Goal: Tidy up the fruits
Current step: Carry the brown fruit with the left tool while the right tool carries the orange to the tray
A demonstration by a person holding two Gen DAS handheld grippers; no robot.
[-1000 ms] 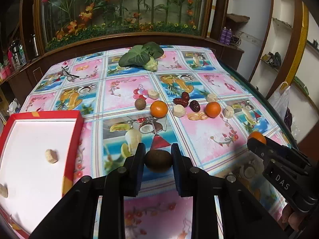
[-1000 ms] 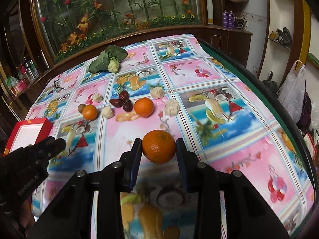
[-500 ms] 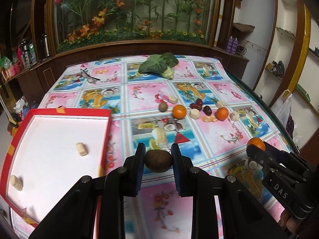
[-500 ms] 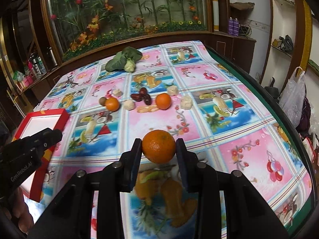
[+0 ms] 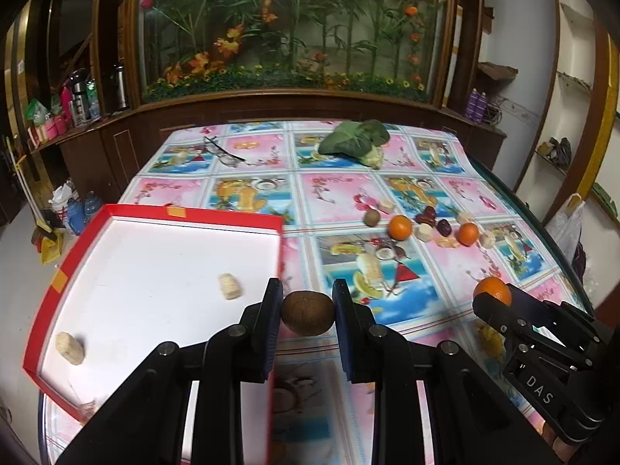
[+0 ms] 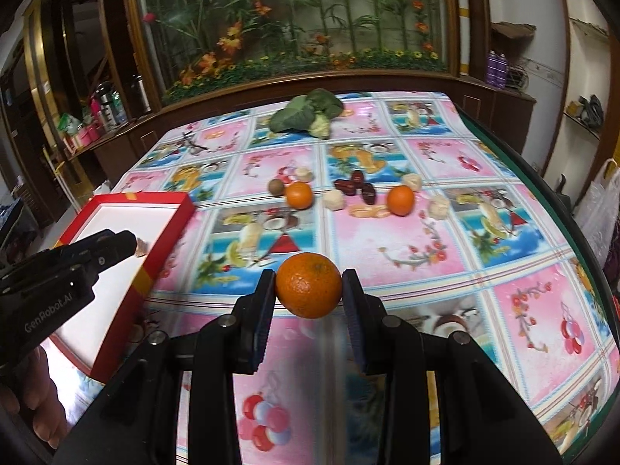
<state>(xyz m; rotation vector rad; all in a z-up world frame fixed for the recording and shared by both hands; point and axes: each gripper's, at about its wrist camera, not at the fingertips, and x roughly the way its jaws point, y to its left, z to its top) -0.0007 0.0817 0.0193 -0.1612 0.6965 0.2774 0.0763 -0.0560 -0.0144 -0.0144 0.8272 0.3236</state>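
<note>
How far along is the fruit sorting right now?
Early. Two pale pieces lie in the red tray. In hand: the left gripper holds a brown fruit, the right gripper an orange. Left: two oranges, dates and pale chunks on the tablecloth.

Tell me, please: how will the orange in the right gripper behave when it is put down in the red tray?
The orange is round, so it will probably roll on the flat floor of the red tray. Its skin looks firm and dimpled, so the right gripper likely holds it without slipping.

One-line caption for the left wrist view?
Left gripper holds a brown kiwi beside the red tray.
</note>
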